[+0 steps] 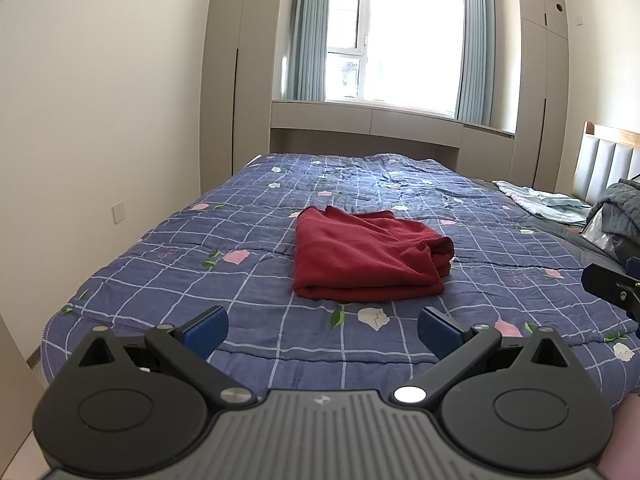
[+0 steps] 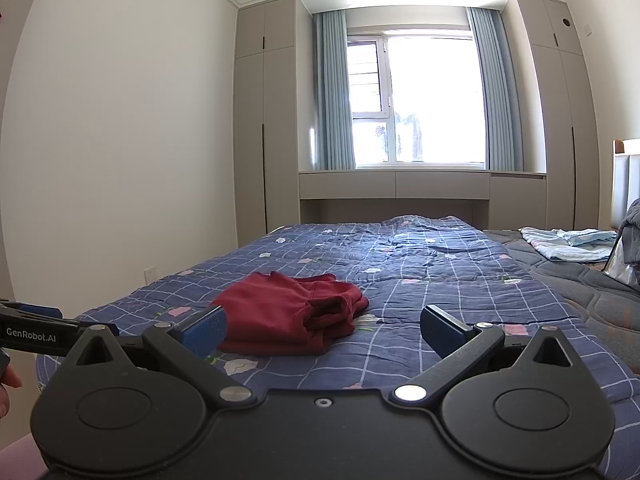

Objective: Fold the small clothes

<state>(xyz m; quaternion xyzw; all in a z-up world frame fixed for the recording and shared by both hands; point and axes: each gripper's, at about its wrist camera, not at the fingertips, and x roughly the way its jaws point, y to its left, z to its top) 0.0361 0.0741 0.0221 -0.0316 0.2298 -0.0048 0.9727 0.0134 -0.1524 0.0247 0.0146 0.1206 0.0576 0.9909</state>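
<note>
On the bed's blue checked floral quilt (image 1: 256,280) lies a folded dark red garment (image 1: 360,258), near the middle. Both tongs hover short of it above the quilt's near edge, touching nothing: the left tongs (image 1: 322,330) and the right tongs (image 2: 323,330) each have their 2 blue pads (image 2: 204,328) spread wide and empty.
</note>
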